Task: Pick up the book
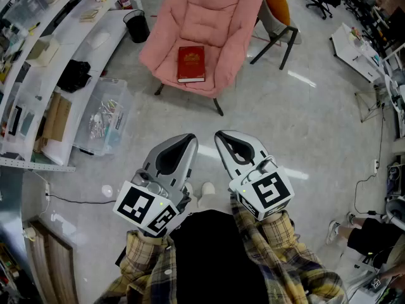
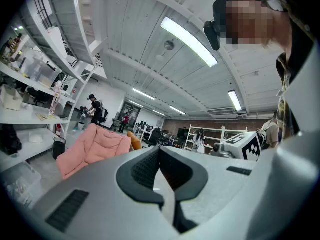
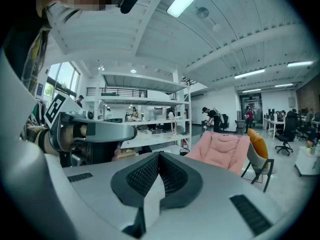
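A red book (image 1: 191,63) lies flat on the seat of a pink padded chair (image 1: 224,18) across the floor, in the head view. Both grippers are held low, close to the person's body, well short of the chair. My left gripper (image 1: 189,139) is shut, with nothing between its jaws. My right gripper (image 1: 220,135) beside it is shut and empty too. In the left gripper view the left gripper (image 2: 159,150) points level, with the pink chair (image 2: 92,146) far off to the left. The right gripper view has the right gripper (image 3: 159,157) and the chair (image 3: 220,149) ahead to its right; the book does not show there.
White shelving (image 1: 60,49) runs along the left, with a clear plastic box (image 1: 104,116) and a black bin (image 1: 136,25) on the floor beside it. A chair with an orange cushion (image 1: 276,2) stands right of the pink one. A white desk (image 1: 354,46) and a seated person (image 1: 373,236) are at the right.
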`<act>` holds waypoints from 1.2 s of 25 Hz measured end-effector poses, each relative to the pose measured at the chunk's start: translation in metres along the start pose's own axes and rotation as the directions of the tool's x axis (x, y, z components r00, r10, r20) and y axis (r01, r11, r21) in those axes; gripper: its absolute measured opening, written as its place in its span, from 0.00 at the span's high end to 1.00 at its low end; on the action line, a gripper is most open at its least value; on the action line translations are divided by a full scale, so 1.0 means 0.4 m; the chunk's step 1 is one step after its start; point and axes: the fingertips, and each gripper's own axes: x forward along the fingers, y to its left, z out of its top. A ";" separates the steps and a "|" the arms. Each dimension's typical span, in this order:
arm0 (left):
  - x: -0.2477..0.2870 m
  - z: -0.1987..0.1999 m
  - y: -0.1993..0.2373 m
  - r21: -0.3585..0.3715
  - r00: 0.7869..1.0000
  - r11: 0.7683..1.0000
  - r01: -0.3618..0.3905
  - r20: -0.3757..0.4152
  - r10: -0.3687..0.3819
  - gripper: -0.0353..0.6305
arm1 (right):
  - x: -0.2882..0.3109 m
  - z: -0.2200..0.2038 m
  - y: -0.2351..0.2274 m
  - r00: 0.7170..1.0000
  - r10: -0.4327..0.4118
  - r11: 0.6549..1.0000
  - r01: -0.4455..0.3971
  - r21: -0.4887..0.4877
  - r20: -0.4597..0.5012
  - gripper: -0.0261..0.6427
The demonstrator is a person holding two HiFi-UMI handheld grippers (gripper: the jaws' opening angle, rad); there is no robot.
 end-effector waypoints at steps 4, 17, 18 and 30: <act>0.025 0.001 -0.016 0.012 1.000 1.000 0.009 0.000 -0.009 0.94 | -0.014 0.006 -0.017 1.000 0.005 1.000 -0.005 -0.004 0.012 0.94; 0.025 -0.038 -0.066 0.006 0.998 0.998 -0.064 0.016 0.064 0.94 | -0.089 -0.051 -0.060 0.999 0.041 0.998 -0.041 0.043 0.004 0.94; 0.022 -0.041 -0.064 0.003 0.997 0.997 -0.072 0.017 0.072 0.94 | -0.089 -0.055 -0.059 0.999 0.047 0.998 -0.047 0.045 0.001 0.94; -0.025 -0.007 0.051 -0.002 0.992 0.993 -0.122 0.035 0.122 0.94 | 0.025 -0.044 -0.013 0.995 0.100 0.994 -0.099 0.048 -0.021 0.94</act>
